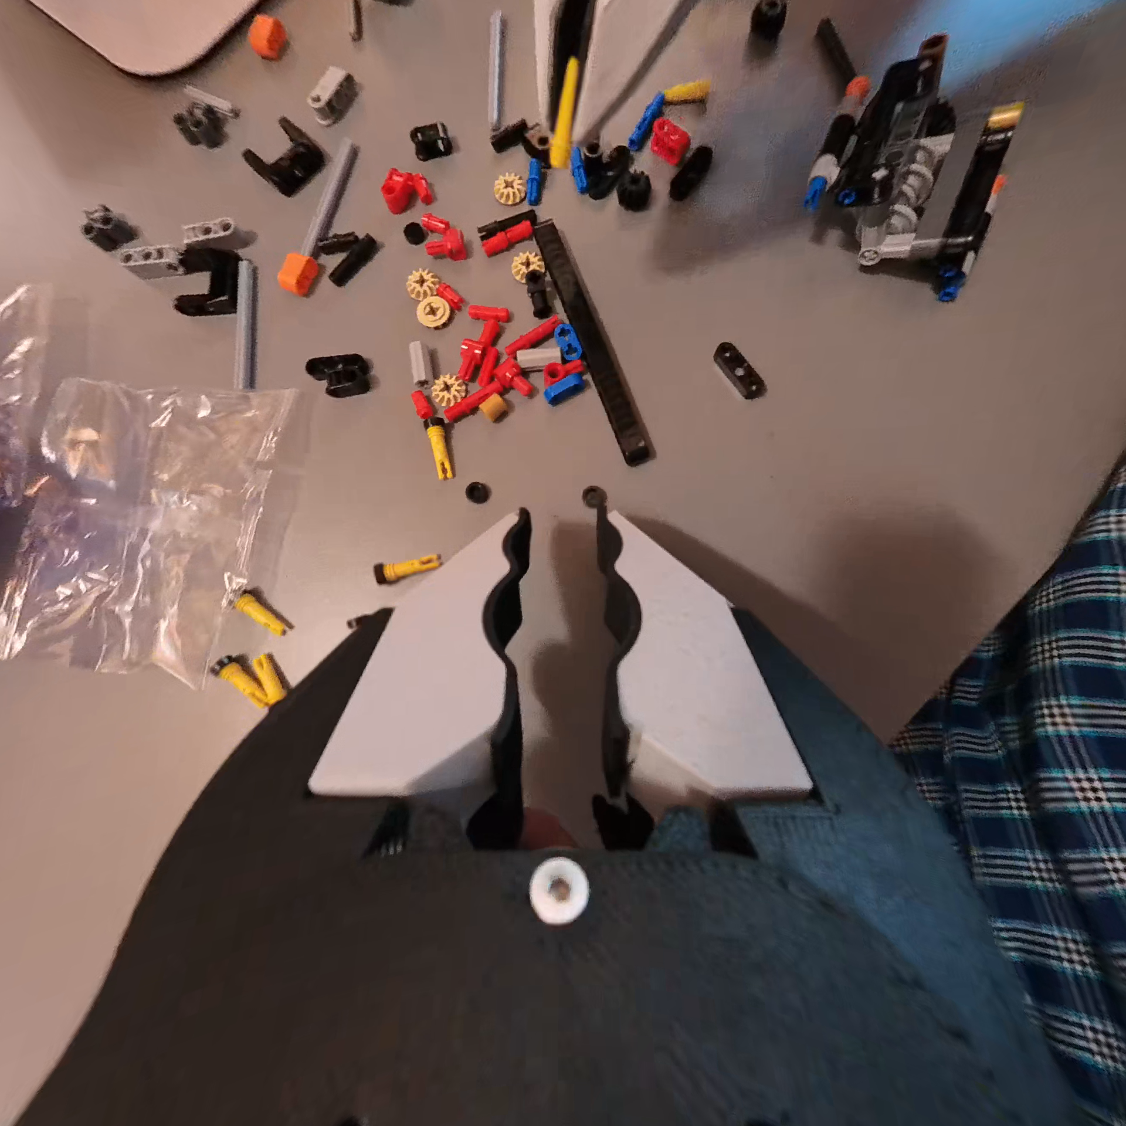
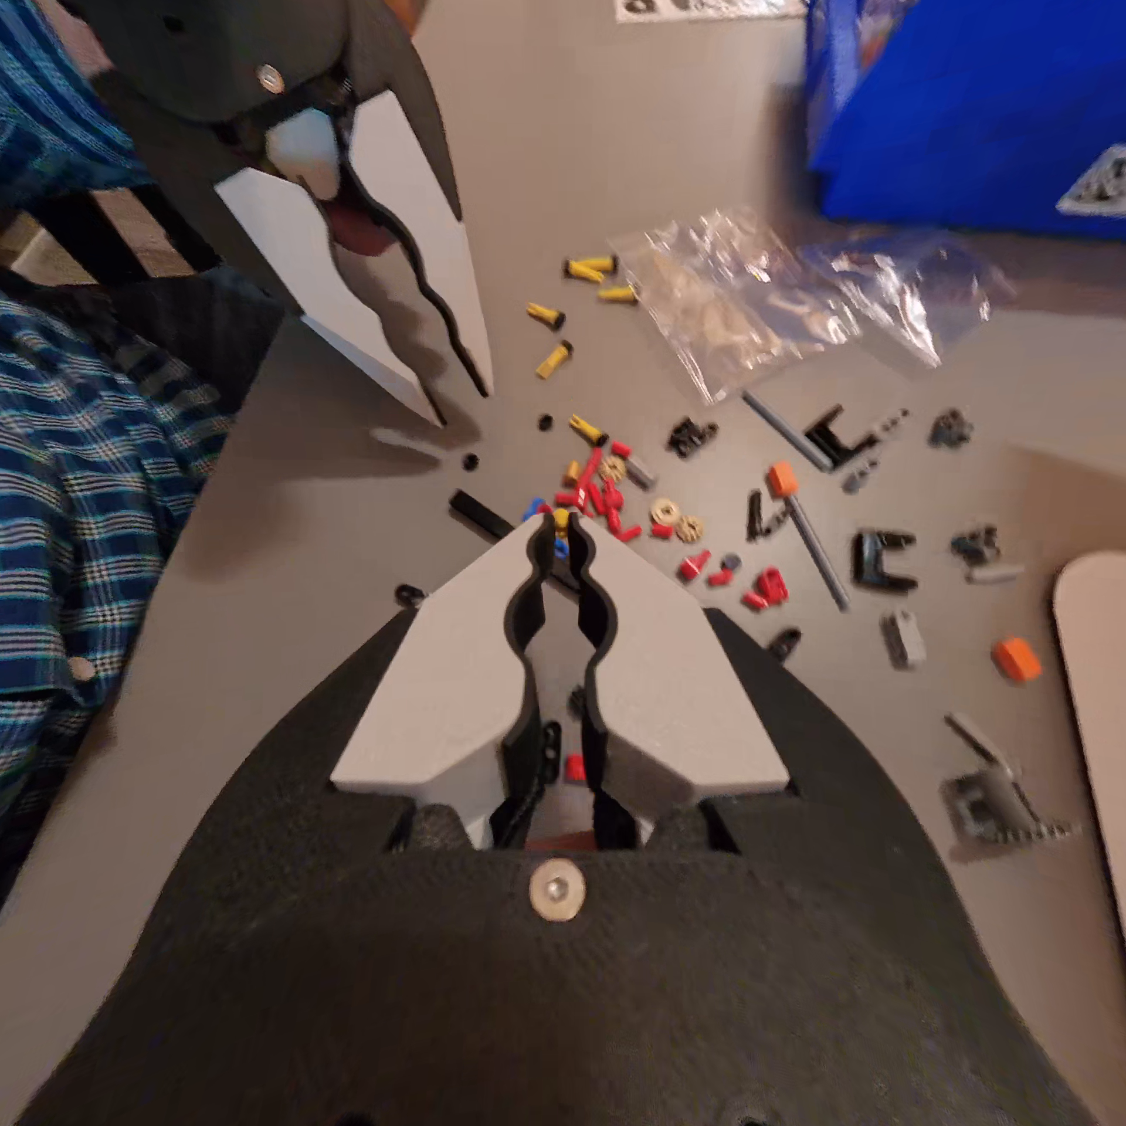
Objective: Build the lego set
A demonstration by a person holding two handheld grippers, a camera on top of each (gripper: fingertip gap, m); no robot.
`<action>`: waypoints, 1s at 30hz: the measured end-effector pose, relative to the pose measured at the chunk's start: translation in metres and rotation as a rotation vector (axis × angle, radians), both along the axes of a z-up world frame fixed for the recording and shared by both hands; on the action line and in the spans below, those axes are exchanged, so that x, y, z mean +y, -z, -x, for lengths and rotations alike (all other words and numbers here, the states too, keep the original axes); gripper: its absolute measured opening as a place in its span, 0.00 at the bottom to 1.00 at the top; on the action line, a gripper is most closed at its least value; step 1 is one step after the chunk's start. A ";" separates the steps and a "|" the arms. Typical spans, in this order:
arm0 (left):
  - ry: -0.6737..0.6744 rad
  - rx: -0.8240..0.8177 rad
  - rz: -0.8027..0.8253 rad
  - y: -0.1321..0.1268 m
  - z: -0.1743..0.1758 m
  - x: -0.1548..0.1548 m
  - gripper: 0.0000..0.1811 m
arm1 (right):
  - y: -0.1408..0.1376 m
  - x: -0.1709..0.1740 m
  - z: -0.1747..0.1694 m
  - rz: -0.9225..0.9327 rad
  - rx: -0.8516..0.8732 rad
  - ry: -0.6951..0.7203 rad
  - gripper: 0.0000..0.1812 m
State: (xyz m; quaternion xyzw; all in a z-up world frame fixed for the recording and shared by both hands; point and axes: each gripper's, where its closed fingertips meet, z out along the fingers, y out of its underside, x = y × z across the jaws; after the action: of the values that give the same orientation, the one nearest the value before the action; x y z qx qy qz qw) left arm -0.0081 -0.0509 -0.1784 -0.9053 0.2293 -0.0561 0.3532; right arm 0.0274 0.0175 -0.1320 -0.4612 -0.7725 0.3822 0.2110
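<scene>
The right tongs [image 2: 561, 529] are pinching a yellow pin [image 2: 560, 521] lengthwise above the red pile [image 2: 600, 496], while the left tongs [image 1: 560, 518] are hovering empty, slightly parted, nearby.

Matt grey tabletop [image 1: 792, 518], smooth. Glossy hard plastic lego pieces [image 1: 487, 359], red, yellow, black. Crinkled clear plastic bag [image 1: 140, 524], shiny. Left gripper [image 1: 559, 518]: rough matt black printed shell, matt white finger blocks, bright metal screw [image 1: 559, 891]. Woven plaid cloth sleeve [image 1: 1048, 761]. Glossy blue box [image 2: 975, 109].
</scene>
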 end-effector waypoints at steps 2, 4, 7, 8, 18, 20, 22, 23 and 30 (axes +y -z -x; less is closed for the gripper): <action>-0.026 -0.006 -0.054 -0.005 -0.002 -0.002 0.10 | -0.005 -0.018 0.006 -0.039 0.011 -0.051 0.01; -0.072 0.004 -0.095 -0.005 -0.001 -0.003 0.11 | -0.001 -0.032 0.012 -0.113 0.010 -0.104 0.01; -0.122 0.037 -0.128 0.001 0.001 -0.010 0.11 | 0.015 -0.052 0.017 -0.211 -0.015 -0.197 0.01; -0.132 0.019 -0.130 0.003 -0.001 -0.013 0.11 | 0.021 -0.056 0.019 -0.245 -0.026 -0.217 0.01; -0.185 0.029 -0.174 0.009 -0.002 -0.021 0.11 | 0.046 -0.071 0.024 -0.327 -0.135 -0.282 0.01; -0.176 0.036 -0.173 0.009 -0.003 -0.020 0.11 | 0.048 -0.068 0.023 -0.338 -0.150 -0.281 0.01; -0.163 0.057 -0.156 0.012 -0.005 -0.019 0.10 | 0.048 -0.067 0.024 -0.336 -0.154 -0.278 0.01; -0.155 0.063 -0.149 0.014 -0.006 -0.018 0.10 | 0.049 -0.067 0.024 -0.333 -0.158 -0.278 0.01; -0.131 0.050 -0.133 0.015 -0.011 -0.014 0.09 | 0.053 -0.068 0.025 -0.327 -0.168 -0.287 0.01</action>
State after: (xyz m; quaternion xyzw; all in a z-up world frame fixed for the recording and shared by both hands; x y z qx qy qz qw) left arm 0.0025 -0.0645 -0.1929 -0.8939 0.1817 0.0050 0.4098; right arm 0.0022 -0.0501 -0.1852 -0.3367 -0.8966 0.2382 0.1613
